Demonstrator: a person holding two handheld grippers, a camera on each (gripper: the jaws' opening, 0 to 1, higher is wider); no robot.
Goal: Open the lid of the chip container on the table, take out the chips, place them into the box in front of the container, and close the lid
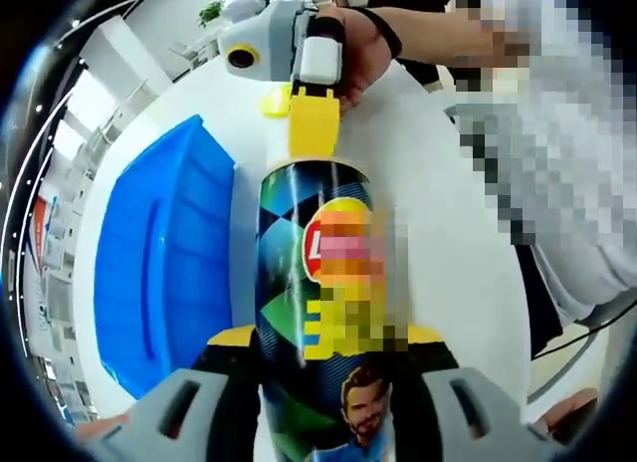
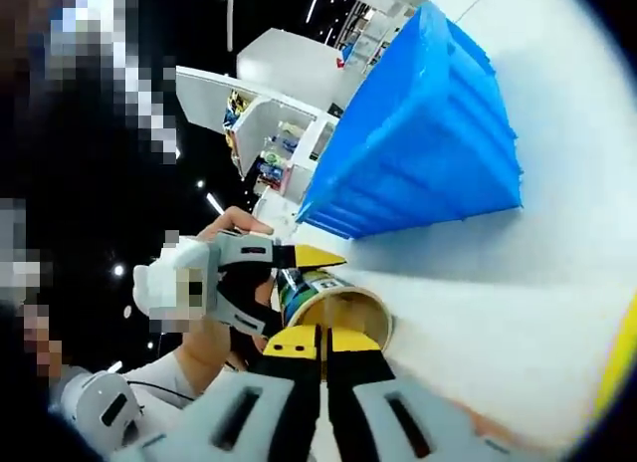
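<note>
One chip container (image 1: 323, 313) runs up the middle of the left gripper view, a tall smooth cylinder with a glossy printed wrap in dark green, blue and yellow. It is clamped between the two yellow-tipped jaws of the left tongs (image 1: 323, 341), which press on its sides at the lower centre. At its far end, top centre of that view, the right tongs (image 1: 314, 123) meet the rim, held by a hand (image 1: 363, 49); how far its jaws are spread cannot be told from here. One blue box (image 1: 159, 273) sits to the left of the cylinder, rectangular, hard plastic, with a raised rib along its inside. Both rest over a single round white tabletop (image 1: 448, 233), plain and matte. In the right gripper view the container's open round mouth (image 2: 343, 308) shows at lower centre, pale inside, with the right tongs' two black jaws with yellow tips pressed together just below it. The left tongs (image 2: 299, 268) grip the cylinder from the left of the frame, and the ridged blue box (image 2: 428, 133) lies in the upper right.
</note>
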